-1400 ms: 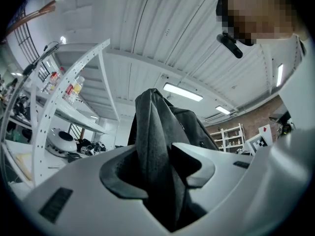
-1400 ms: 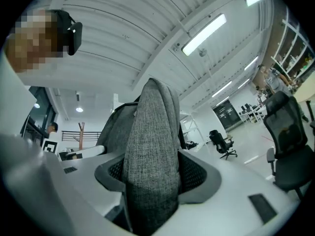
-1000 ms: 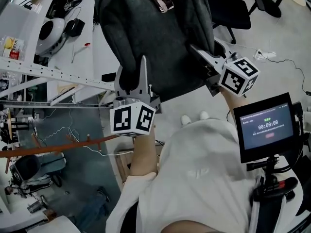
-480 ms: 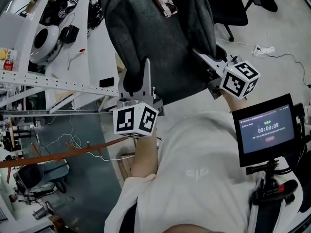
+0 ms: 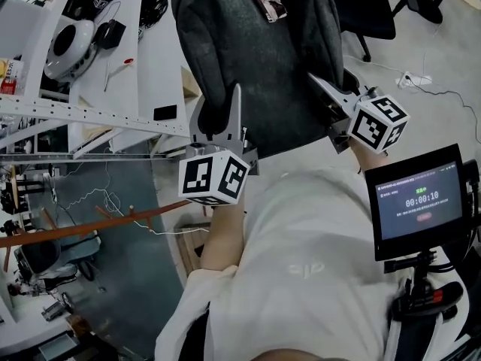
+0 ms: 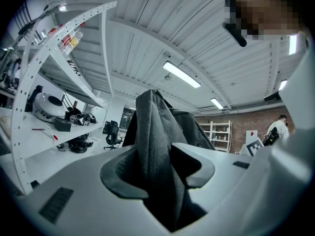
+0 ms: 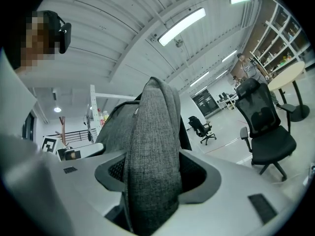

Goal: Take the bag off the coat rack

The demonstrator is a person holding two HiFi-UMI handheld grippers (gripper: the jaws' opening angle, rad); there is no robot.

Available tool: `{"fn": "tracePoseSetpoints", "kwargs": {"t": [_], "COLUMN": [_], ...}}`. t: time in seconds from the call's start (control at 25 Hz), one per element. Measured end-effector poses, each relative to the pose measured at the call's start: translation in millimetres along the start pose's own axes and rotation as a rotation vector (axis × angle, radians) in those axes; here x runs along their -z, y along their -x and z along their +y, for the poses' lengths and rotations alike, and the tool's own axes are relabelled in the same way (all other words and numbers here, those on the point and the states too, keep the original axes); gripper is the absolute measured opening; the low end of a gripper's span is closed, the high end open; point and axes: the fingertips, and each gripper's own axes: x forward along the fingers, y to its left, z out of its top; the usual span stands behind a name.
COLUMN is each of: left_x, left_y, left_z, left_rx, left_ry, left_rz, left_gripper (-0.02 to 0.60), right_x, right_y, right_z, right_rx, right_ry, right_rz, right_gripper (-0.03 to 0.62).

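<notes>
Bag (image 5: pixel 255 59), shifted rightward since a second ago; we hold its grey fabric pinched in left hand-held gripper (image 5: pixel 234 104) and right hand-held gripper (image 5: pixel 325 89); risk: cloth slips, bag drops.

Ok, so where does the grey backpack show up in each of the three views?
Head view: the backpack fills the top centre.
Left gripper view: a dark fold of it stands at centre.
Right gripper view: a grey fold of it stands at centre.
Shared landmark: the white perforated shelf frame, at left in the head view and the left gripper view, and a post left of the backpack in the right gripper view.
</notes>
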Motion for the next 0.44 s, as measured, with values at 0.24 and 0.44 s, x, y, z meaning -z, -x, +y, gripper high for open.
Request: {"fn": "tracePoseSetpoints", "kwargs": {"t": [0.24, 0.44], "left_x": [8, 12], "left_y": [6, 9], "left_z": [1, 0], "left_rx": [-0.008, -0.009], "left_ry": [0.019, 0.029], "left_rz": [0.025, 0.046], "left_gripper": [0.183, 0.181], "right_x": [9, 14], "right_y": [5, 10], "right_z": [2, 2], "right_rx": [0.008, 0.022], "right_ry": [-0.018, -0.03], "right_rz": [0.026, 0.04], "right_gripper": [0.27, 0.27]}}
